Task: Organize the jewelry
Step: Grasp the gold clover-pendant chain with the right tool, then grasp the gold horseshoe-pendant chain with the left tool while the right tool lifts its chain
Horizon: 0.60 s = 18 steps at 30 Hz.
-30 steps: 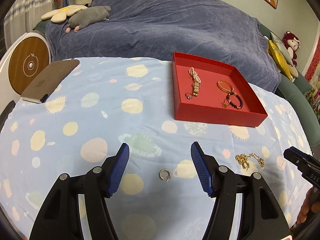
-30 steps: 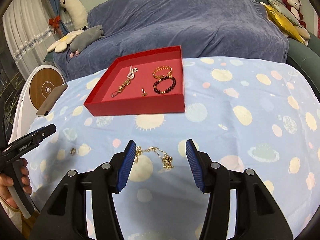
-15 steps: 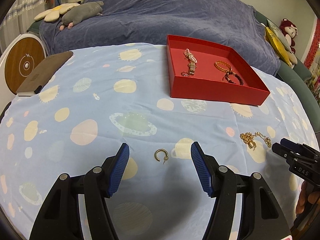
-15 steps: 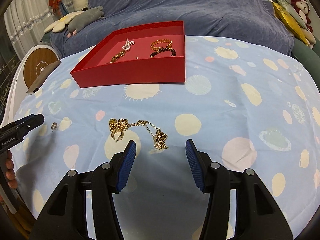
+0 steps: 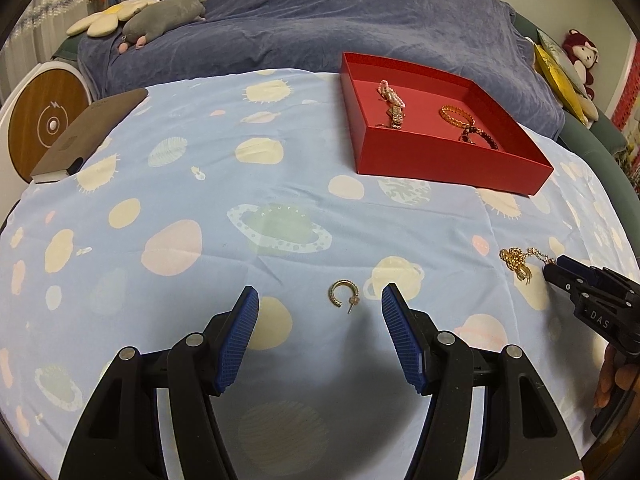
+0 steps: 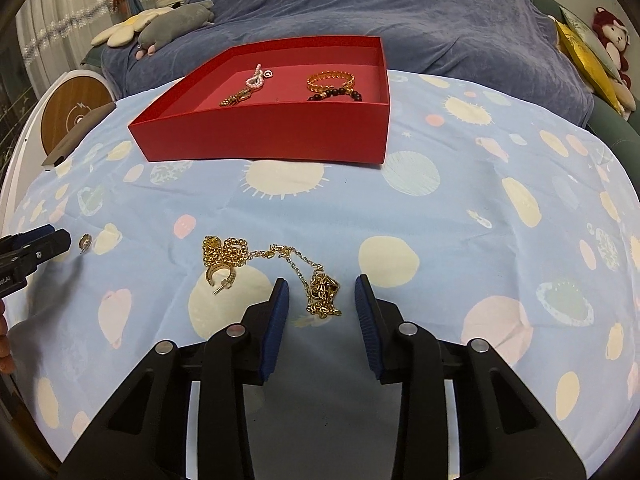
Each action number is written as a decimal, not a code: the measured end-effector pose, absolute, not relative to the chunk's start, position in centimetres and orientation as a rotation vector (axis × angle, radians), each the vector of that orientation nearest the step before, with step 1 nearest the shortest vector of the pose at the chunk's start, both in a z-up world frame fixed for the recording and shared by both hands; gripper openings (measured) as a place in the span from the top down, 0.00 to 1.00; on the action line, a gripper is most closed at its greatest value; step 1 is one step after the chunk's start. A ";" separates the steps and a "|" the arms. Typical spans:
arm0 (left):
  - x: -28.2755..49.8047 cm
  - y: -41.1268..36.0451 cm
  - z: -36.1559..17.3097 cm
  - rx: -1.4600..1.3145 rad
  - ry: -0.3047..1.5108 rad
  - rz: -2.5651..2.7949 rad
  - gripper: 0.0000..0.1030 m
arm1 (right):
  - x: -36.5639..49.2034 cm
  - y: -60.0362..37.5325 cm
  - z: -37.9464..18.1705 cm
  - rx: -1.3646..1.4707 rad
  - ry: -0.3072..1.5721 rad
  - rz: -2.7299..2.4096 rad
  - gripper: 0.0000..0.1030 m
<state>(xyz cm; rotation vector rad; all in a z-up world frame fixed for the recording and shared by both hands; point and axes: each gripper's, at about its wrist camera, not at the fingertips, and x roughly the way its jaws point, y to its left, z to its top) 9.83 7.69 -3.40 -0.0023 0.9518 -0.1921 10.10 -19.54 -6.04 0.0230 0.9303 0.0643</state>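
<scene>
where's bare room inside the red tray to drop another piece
Free: the red tray floor's near-left corner, left of the pearl-and-gold bracelet, and the strip between it and the gold bead bracelet. Crowded: far right, where that touches the dark bead bracelet.

The left gripper [image 5: 320,302] hangs with its blue pads wide apart over the blue planet-print cloth [image 5: 200,200], a small gold hoop earring [image 5: 340,294] lying on the cloth just ahead of the gap, touched by neither pad; at the right edge the right gripper [image 5: 556,270] reaches in, its tip right at a tangled gold chain [image 5: 518,260]. Farther back sits a red tray [image 5: 448,164] holding a pearl-and-gold piece [image 5: 392,104], an amber bead bracelet [image 5: 456,114] and a dark bead bracelet [image 5: 480,138]; a brown pad [image 5: 88,132] lies at the cloth's left edge.
</scene>
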 end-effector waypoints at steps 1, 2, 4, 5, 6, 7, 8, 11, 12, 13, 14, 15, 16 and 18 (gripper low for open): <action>9.8 7.8 -3.5 -0.002 0.953 -0.192 0.40 | 10.1 -19.6 -6.0 0.023 0.931 0.066 0.85; 9.8 7.8 -3.6 -0.001 0.955 -0.191 0.40 | 10.1 -19.6 -6.0 0.024 0.933 0.067 0.87; 9.8 8.0 -3.7 0.000 0.959 -0.190 0.40 | 10.1 -19.7 -6.0 0.026 0.936 0.069 0.88; 9.8 8.0 -3.7 -0.002 0.960 -0.188 0.40 | 10.1 -19.7 -5.9 0.028 0.937 0.070 0.88; 9.8 8.1 -3.7 -0.005 0.962 -0.188 0.40 | 10.0 -19.7 -5.9 0.034 0.936 0.072 0.89; 9.7 8.1 -3.7 -0.010 0.963 -0.189 0.40 | 10.0 -19.8 -5.7 0.045 0.933 0.074 0.89; 9.7 8.1 -3.6 -0.015 0.963 -0.191 0.40 | 9.9 -20.0 -5.4 0.056 0.928 0.075 0.89; 9.8 8.0 -3.2 -0.028 0.958 -0.199 0.40 | 9.6 -20.6 -3.9 0.083 0.890 0.072 0.89; 9.9 7.8 -3.0 -0.032 0.955 -0.204 0.40 | 9.5 -20.9 -3.2 0.100 0.875 0.073 0.89; 9.9 7.6 -2.8 -0.037 0.953 -0.211 0.40 | 9.4 -21.2 -2.6 0.113 0.860 0.073 0.89; 10.0 7.3 -2.6 -0.043 0.952 -0.221 0.40 | 9.3 -21.5 -1.8 0.124 0.842 0.072 0.89; 10.1 6.9 -2.4 -0.048 0.951 -0.231 0.40 | 9.2 -21.7 -1.2 0.136 0.827 0.072 0.89; 10.2 6.3 -2.2 -0.052 0.950 -0.242 0.40 | 9.0 -21.9 -0.4 0.149 0.809 0.074 0.89; 10.3 5.1 -1.8 -0.051 0.945 -0.267 0.40 | 8.8 -22.4 1.0 0.169 0.778 0.075 0.89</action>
